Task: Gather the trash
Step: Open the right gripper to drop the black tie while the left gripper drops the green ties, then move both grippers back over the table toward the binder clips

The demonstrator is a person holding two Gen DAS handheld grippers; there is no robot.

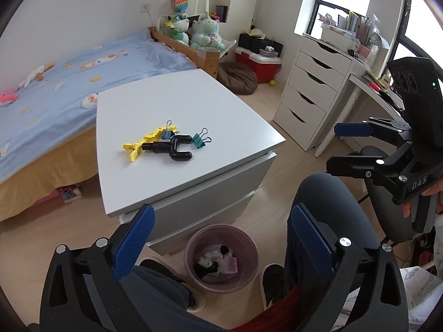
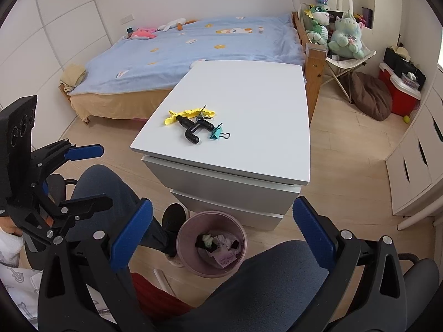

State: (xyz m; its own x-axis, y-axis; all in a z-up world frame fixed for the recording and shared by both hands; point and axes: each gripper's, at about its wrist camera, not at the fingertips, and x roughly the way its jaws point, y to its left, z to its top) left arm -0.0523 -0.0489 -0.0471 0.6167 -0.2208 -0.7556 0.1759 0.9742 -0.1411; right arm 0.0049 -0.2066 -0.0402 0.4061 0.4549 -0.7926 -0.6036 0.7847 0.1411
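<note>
Both tongs, left (image 1: 221,238) and right (image 2: 221,235), were wide and empty over the bin (image 1: 221,258); I'd grab the clips (image 1: 166,138) one at a time off the desk (image 1: 221,96).

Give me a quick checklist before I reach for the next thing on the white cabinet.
1. Left gripper open, nothing between the pads: ok.
2. Right gripper open and empty: ok.
3. Pink bin upright on the floor, room left inside: ok.
4. Items reachable on the cabinet top: yellow clip, black U-shaped piece, teal binder clip: ok.
5. Blue binder clip free of the yellow clip: cannot tell.
</note>
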